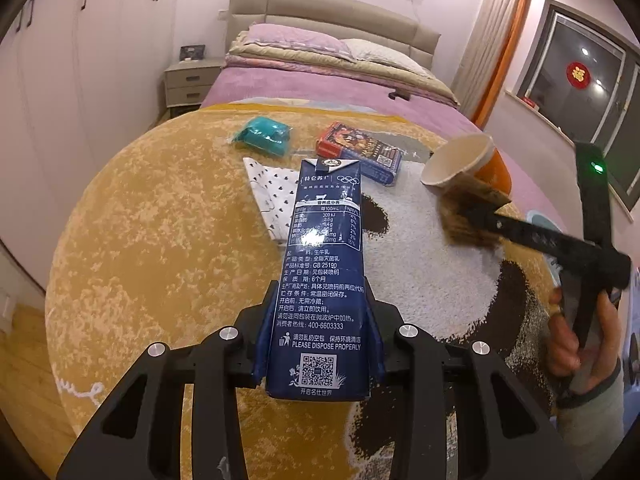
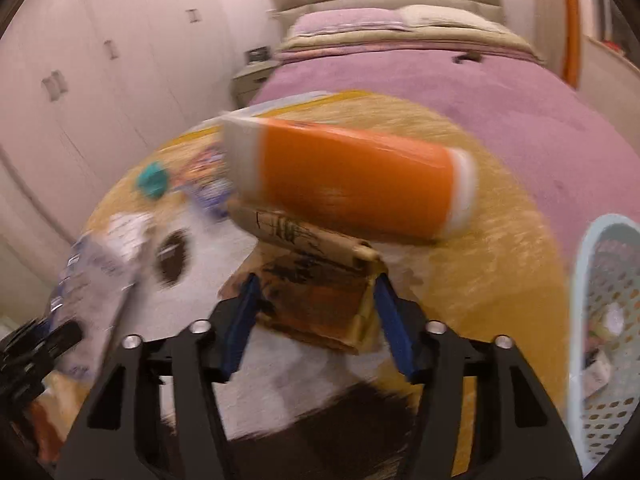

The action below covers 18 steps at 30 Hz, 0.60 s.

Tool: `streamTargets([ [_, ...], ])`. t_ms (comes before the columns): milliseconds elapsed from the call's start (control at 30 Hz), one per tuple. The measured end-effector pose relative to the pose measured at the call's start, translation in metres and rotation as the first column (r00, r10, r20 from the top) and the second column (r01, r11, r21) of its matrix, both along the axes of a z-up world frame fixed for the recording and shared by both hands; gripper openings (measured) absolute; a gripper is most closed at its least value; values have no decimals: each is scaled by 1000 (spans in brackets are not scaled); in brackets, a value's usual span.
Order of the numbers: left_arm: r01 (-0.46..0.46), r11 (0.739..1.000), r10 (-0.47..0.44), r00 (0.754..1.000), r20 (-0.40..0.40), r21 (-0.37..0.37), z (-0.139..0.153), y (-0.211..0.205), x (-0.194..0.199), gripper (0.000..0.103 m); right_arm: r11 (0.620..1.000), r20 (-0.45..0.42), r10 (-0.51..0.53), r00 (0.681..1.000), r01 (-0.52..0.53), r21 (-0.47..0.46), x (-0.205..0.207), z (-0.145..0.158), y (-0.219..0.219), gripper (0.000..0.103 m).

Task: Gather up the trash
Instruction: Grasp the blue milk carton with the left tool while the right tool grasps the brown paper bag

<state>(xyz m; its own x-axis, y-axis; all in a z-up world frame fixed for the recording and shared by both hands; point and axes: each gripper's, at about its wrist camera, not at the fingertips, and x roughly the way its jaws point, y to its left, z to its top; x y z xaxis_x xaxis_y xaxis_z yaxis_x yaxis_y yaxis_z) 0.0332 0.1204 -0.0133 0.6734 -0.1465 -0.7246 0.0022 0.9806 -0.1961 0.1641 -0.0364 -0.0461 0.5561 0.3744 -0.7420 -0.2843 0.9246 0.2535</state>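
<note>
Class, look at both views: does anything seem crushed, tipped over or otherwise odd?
Yes. The orange paper cup lies tipped on its side atop a flattened brown cardboard piece between the right gripper's jaws. The milk carton looks intact.

Both fisheye views look forward and downward along their own tongs, close over a yellow round rug (image 1: 152, 240) lying on the bed (image 1: 304, 88), facing the headboard (image 1: 332, 12) at upper frame. They share the rug, the bed, the wardrobe (image 2: 80, 80) at left and the nightstand (image 1: 192, 80).
</note>
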Motion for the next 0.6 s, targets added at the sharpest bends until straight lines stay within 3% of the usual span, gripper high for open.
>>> streamTargets([
  [133,-4,1000,4,1000,5,-7,1,3,-1,36,981,-6,163,987,-162,108,-26,7,22,51],
  [300,0,1000,0,1000,-3,-7,-3,2,-2,36,996,114,85,990,-82,-26,-44,25,13,52],
  [600,-2,1000,2,1000,-9,-7,-7,-5,0,36,991,40,98,994,-94,-98,1,2,31,48],
])
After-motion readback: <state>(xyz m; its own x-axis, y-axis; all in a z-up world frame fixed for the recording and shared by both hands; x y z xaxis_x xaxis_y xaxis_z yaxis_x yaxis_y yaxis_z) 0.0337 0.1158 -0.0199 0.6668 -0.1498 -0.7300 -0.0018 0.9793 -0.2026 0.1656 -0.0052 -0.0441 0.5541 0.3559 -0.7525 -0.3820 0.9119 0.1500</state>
